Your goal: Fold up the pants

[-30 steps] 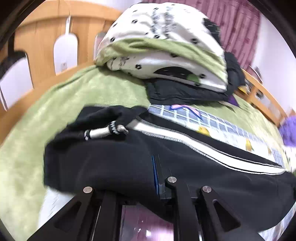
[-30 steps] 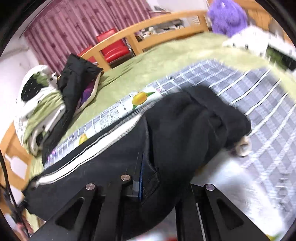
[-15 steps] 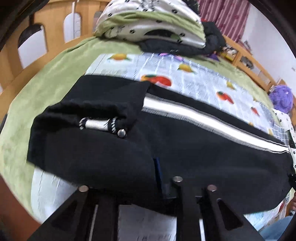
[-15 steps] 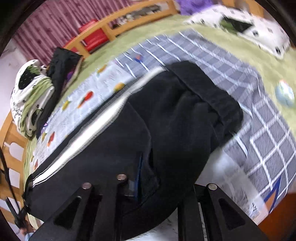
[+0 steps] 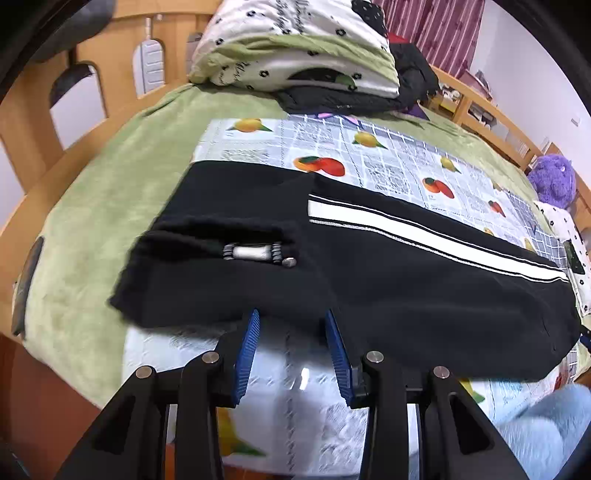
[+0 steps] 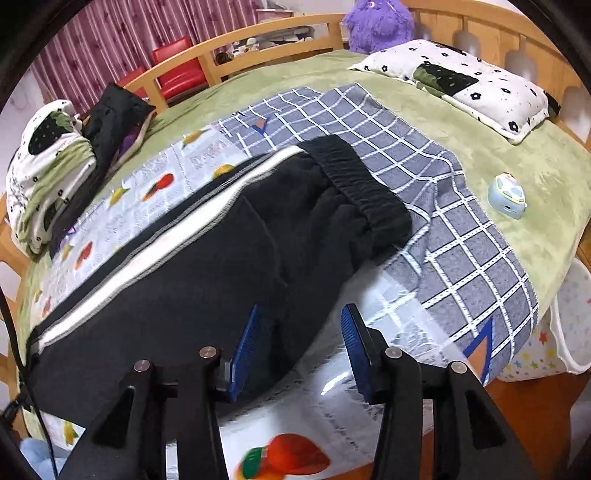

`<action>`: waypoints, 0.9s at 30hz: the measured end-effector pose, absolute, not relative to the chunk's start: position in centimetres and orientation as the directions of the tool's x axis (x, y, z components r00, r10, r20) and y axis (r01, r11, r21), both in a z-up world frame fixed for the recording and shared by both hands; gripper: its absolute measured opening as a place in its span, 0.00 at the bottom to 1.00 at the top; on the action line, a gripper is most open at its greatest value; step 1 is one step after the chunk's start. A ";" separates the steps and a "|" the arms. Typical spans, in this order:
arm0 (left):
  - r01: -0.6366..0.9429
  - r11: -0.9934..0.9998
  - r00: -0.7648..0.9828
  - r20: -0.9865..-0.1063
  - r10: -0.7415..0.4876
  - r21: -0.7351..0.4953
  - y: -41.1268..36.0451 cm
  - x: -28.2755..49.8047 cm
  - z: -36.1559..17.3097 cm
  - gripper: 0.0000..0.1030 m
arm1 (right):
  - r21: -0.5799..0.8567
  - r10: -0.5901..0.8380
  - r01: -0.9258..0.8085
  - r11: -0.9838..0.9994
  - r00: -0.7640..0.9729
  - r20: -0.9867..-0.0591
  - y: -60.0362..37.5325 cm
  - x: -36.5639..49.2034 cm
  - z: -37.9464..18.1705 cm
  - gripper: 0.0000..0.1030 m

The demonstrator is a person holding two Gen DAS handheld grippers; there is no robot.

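Black pants [image 5: 369, 280] with a white side stripe lie flat across the fruit-print cloth [image 5: 332, 147] on the green bed. Their end with a white cord toggle [image 5: 255, 253] is to the left in the left wrist view. My left gripper [image 5: 291, 317] sits at the pants' near edge, jaws opening, the blue pads [image 5: 247, 350] clear of the fabric. In the right wrist view the pants [image 6: 184, 277] end in an elastic waistband [image 6: 354, 177] over the checked cloth [image 6: 461, 240]. My right gripper [image 6: 301, 314] is opening too, with a loose fold between its jaws, unpinched.
A folded quilt [image 5: 295, 44] and black jacket [image 5: 410, 74] are piled at the wooden headboard [image 5: 74, 110]. A pillow [image 6: 461, 85], purple plush [image 6: 376, 22] and small pale-blue toy [image 6: 506, 195] lie on the bed. A starred white bin [image 6: 569, 332] stands by the bedside.
Both grippers were shut on the pants' near edge; now both stand open and the pants have dropped flat. Both grippers drew back toward the near side of the bed.
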State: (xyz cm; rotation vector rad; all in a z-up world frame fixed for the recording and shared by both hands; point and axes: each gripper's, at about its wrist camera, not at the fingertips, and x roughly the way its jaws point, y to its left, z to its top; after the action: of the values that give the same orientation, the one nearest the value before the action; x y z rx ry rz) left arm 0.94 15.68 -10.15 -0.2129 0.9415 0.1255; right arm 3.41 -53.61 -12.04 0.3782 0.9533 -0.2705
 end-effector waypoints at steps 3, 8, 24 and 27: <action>-0.220 0.971 0.606 -0.793 0.063 -0.092 16.5 -0.5 -9.5 0.43 | 0.179 -0.076 0.376 0.909 0.572 -0.817 -52.5 3.8 -10.8 0.45; -0.181 0.979 0.647 -0.761 0.050 -0.090 16.2 0.0 -8.9 0.43 | 0.224 -0.044 0.350 0.910 0.618 -0.785 -50.3 5.6 -9.6 0.45; -0.270 0.961 0.651 -0.747 0.130 -0.068 17.9 11.0 -12.3 0.10 | 0.168 -0.062 0.354 0.920 0.554 -0.830 -46.9 6.4 -10.9 0.45; -0.319 0.947 0.686 -0.701 0.194 -0.049 20.5 13.2 -10.2 0.10 | 0.159 -0.078 0.385 0.909 0.534 -0.842 -47.5 6.6 -11.8 0.45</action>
State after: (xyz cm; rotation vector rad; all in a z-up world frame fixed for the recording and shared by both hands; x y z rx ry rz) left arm 13.17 20.47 -10.20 -0.1728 0.7628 0.2889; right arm 6.60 -47.52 -11.82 0.3464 0.9734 -0.2825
